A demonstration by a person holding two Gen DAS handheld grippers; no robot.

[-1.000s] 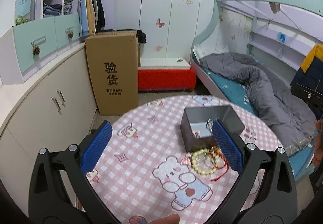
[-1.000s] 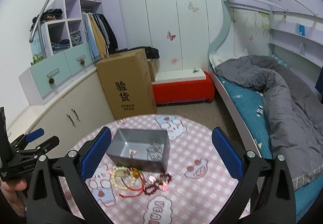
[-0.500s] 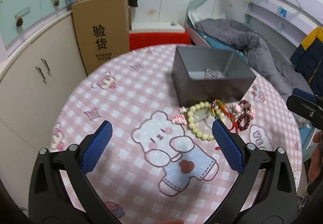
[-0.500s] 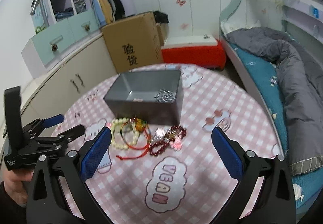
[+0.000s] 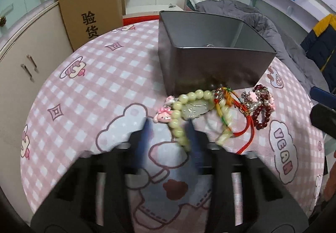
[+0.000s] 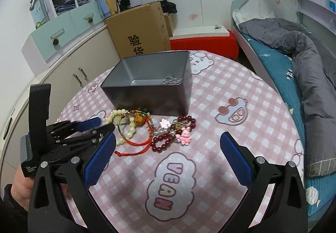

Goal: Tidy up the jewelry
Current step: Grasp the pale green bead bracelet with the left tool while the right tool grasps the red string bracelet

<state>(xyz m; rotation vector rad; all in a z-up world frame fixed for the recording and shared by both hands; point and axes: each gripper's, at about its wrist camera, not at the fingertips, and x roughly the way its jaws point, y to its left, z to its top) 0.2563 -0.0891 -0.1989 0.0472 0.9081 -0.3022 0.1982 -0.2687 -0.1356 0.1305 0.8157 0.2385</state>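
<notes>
A grey metal box (image 5: pixel 212 60) (image 6: pixel 151 85) stands on the round pink checked table (image 5: pixel 88 90); a silver piece lies inside it (image 6: pixel 171 81). In front of it lies a heap of jewelry: a pale green bead bracelet (image 5: pixel 178 119) (image 6: pixel 117 115), red cord bracelets (image 5: pixel 241 125) (image 6: pixel 136 138), a dark red bead bracelet (image 5: pixel 261 115) (image 6: pixel 166 142) and pink charms (image 6: pixel 183 136). My left gripper (image 5: pixel 168 130) is blurred, its fingers close together at the pale bead bracelet's near edge; it also shows in the right wrist view (image 6: pixel 103 124). My right gripper (image 6: pixel 168 155) is open and empty, near the heap.
A cardboard box (image 6: pixel 140 35) and a red bench (image 6: pixel 203 43) stand on the floor behind the table. Cabinets (image 6: pixel 69 58) run along the left. A bed with a grey quilt (image 6: pixel 308 64) is on the right.
Both grippers have moved down and closer to the jewelry heap. My left gripper's fingers have come much closer together at the pale bead bracelet. The right gripper stays open.
</notes>
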